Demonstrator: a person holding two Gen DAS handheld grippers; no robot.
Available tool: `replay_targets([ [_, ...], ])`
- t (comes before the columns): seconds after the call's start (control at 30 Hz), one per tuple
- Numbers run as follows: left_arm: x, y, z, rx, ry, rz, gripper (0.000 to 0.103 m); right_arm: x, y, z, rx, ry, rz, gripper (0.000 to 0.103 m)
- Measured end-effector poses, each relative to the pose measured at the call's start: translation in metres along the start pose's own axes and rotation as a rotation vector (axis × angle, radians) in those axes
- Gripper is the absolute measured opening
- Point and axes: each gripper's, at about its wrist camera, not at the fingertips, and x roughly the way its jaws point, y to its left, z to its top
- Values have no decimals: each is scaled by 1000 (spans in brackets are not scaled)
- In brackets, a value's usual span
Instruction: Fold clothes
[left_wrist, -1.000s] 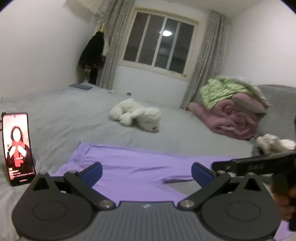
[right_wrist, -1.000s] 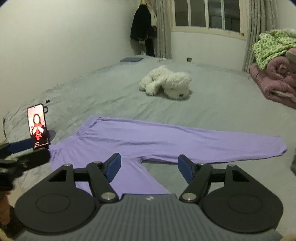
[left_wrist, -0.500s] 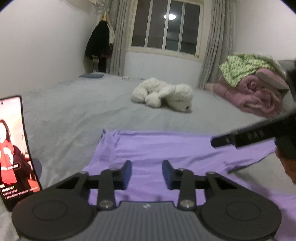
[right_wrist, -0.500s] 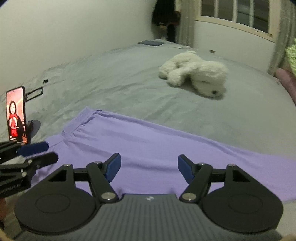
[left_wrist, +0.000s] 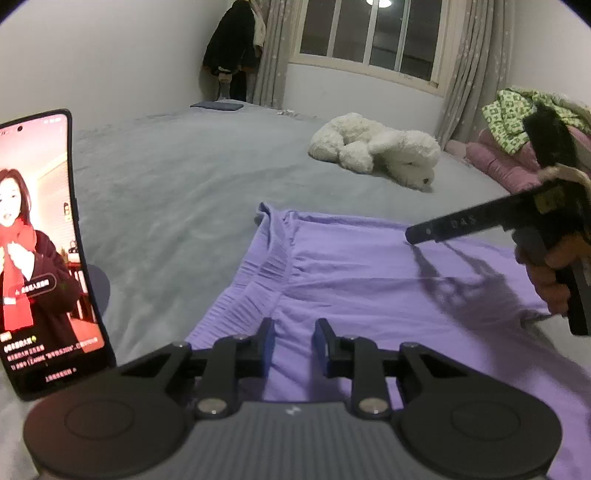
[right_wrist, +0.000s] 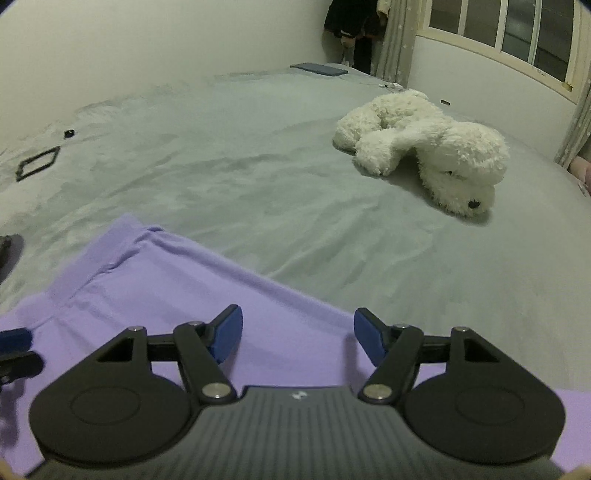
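Purple trousers (left_wrist: 369, 280) lie flat on a grey bed (left_wrist: 177, 192), waistband end nearest the propped phone (left_wrist: 40, 251). The left gripper (left_wrist: 293, 341) hovers low over the gathered waistband (left_wrist: 258, 280), jaws narrowed to a small gap with no cloth visibly between them. The right gripper (right_wrist: 297, 334) hangs over the trousers further from the phone, jaws wide and empty. A white plush dog (right_wrist: 424, 147) lies well beyond the trousers. To fold well, each gripper would likely need to pinch both cloth layers at an edge, then lift together so the fabric stays smooth.
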Motion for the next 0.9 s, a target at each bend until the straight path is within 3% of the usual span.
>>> replay_targets([
  [0.27, 6, 1, 3, -20, 25, 15, 25, 30, -10, 6, 49, 71, -20, 62],
  [0.37, 8, 2, 5, -34, 31, 18, 25, 29, -5, 8, 57, 76, -8, 37],
  [0.43, 9, 3, 6, -43, 35, 20, 25, 26, 5, 10, 32, 84, -17, 7],
  [0.9, 18, 5, 13, -91, 47, 41, 21, -72, 21, 26, 48, -13, 36, 5],
])
